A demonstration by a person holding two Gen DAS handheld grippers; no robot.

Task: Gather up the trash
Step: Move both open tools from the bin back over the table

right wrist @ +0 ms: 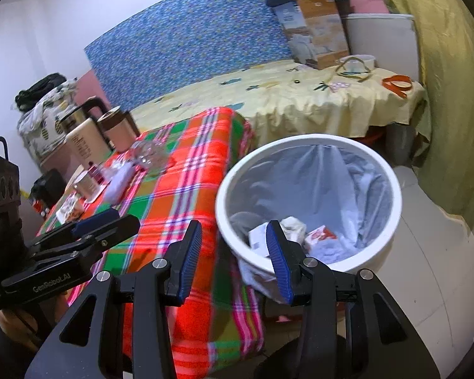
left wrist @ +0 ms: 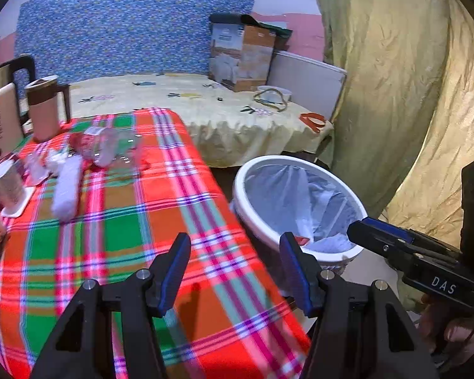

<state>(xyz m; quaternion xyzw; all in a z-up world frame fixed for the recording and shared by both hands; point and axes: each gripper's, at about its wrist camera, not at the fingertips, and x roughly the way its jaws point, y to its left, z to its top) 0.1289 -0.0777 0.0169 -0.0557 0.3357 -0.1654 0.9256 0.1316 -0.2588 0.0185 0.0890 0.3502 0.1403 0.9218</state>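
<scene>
Left wrist view: the left gripper (left wrist: 235, 254) hangs with jaws apart and empty above the plaid tablecloth (left wrist: 126, 237); a crumpled clear plastic bottle (left wrist: 110, 147) lies farther back. Right wrist view: the right gripper (right wrist: 233, 246), jaws apart and empty, hangs beside the white trash bin (right wrist: 391, 221), which holds wrappers (right wrist: 320, 233).

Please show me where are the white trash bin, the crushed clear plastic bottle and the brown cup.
white trash bin (right wrist: 391, 170): right wrist view, right rim.
crushed clear plastic bottle (left wrist: 106, 147): left wrist view, body.
brown cup (left wrist: 44, 113): left wrist view, side wall.
</scene>
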